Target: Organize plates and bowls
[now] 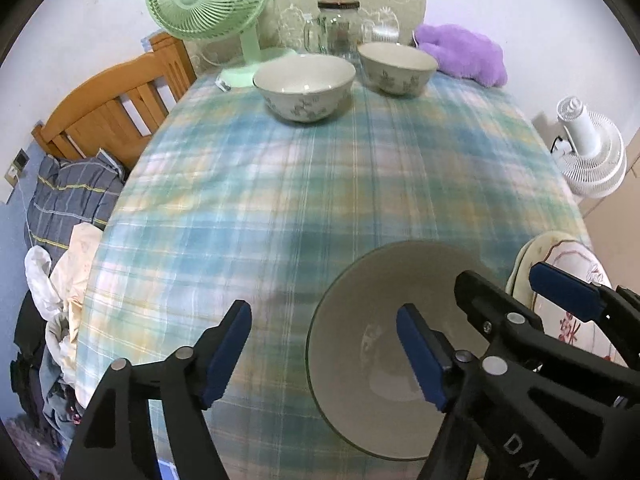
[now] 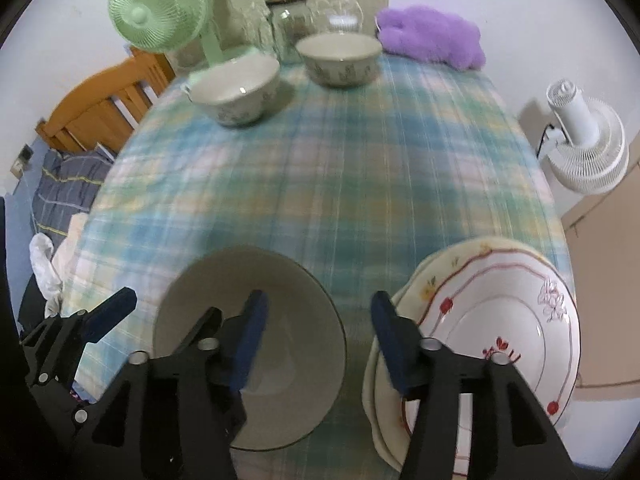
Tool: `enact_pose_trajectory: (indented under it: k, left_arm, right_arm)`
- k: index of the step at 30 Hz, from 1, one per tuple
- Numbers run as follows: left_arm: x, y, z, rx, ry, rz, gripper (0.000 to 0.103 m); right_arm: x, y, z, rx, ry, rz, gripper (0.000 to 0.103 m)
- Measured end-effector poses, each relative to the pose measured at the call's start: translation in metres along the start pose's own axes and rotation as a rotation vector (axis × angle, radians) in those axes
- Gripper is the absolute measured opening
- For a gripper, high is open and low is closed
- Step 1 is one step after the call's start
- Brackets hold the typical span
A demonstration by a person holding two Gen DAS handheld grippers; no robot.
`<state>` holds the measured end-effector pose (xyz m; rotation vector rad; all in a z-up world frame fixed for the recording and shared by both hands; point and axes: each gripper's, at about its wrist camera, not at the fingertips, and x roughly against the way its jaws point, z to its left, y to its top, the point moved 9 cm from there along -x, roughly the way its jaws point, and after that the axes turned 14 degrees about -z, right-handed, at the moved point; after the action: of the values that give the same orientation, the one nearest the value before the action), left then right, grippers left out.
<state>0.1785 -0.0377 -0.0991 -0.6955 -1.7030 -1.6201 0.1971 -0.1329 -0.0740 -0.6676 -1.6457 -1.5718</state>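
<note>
A large cream bowl [image 1: 384,344] [image 2: 288,320] sits near the table's front edge. My left gripper [image 1: 324,350] is open; its right finger hangs over the bowl's inside, its left finger over the cloth. My right gripper [image 2: 318,338] is open, its left finger over the bowl, its right finger at the edge of a stack of floral plates [image 2: 496,320] [image 1: 568,264]. Two smaller patterned bowls [image 1: 304,86] [image 1: 398,66] [image 2: 236,88] [image 2: 340,58] stand at the far end.
The table wears a blue-green plaid cloth [image 1: 320,184]. At the back stand a green fan [image 1: 208,0], glass jars [image 1: 338,26] and a purple plush [image 1: 464,52]. A white fan [image 1: 592,148] stands right of the table, a wooden bed frame [image 1: 116,96] left.
</note>
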Motion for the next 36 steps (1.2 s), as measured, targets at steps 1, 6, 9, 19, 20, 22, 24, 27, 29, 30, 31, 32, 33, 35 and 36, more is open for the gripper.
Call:
enact_pose_trajectory:
  k: [1,6,9,19,20,22,24,27,29,30,31,32,33,35,36]
  left_arm:
    - [0.001,0.002,0.0,0.002,-0.001,-0.005,0.078]
    - [0.007,0.014,0.003,0.016,0.006,-0.028,0.078]
    - [0.009,0.024,0.008,0.032,0.009,-0.045,0.078]
    - [-0.006,0.076,0.036,0.068,-0.007,-0.101,0.078]
    - [-0.01,0.083,0.039,0.066,-0.011,-0.107,0.078]
    - [-0.015,0.095,0.044,0.06,-0.016,-0.123,0.078]
    - [-0.02,0.107,0.049,0.055,-0.016,-0.137,0.078]
    - [-0.029,0.123,0.055,0.064,-0.033,-0.148,0.078]
    - [-0.037,0.132,0.058,0.073,-0.047,-0.151,0.078]
    - [-0.041,0.136,0.058,0.073,-0.053,-0.154,0.077]
    - [-0.045,0.141,0.059,0.068,-0.063,-0.157,0.075]
    - [-0.048,0.145,0.059,0.063,-0.066,-0.159,0.074]
    - [-0.05,0.148,0.06,0.058,-0.064,-0.163,0.074]
    - [-0.056,0.157,0.062,0.046,-0.06,-0.18,0.073]
    - [-0.059,0.161,0.063,0.043,-0.061,-0.187,0.073]
  right_arm:
    - [0.001,0.003,0.001,0.006,0.004,-0.007,0.062]
    - [0.007,0.014,0.005,0.027,0.013,-0.029,0.063]
    - [0.008,0.024,0.01,0.032,0.016,-0.043,0.064]
    - [-0.004,0.077,0.033,0.013,0.009,-0.116,0.065]
    - [-0.007,0.084,0.036,0.007,0.001,-0.122,0.065]
    - [-0.012,0.096,0.039,-0.004,-0.008,-0.138,0.065]
    - [-0.018,0.109,0.043,-0.009,-0.023,-0.154,0.065]
    - [-0.024,0.125,0.049,-0.009,-0.047,-0.171,0.065]
    - [-0.028,0.134,0.051,-0.013,-0.062,-0.179,0.065]
    - [-0.031,0.139,0.053,-0.012,-0.071,-0.183,0.065]
    - [-0.034,0.144,0.054,-0.011,-0.081,-0.186,0.065]
    - [-0.037,0.147,0.055,-0.013,-0.086,-0.188,0.065]
    - [-0.041,0.151,0.055,-0.02,-0.088,-0.189,0.065]
    - [-0.048,0.158,0.056,-0.028,-0.091,-0.196,0.065]
    - [-0.051,0.163,0.057,-0.024,-0.098,-0.204,0.065]
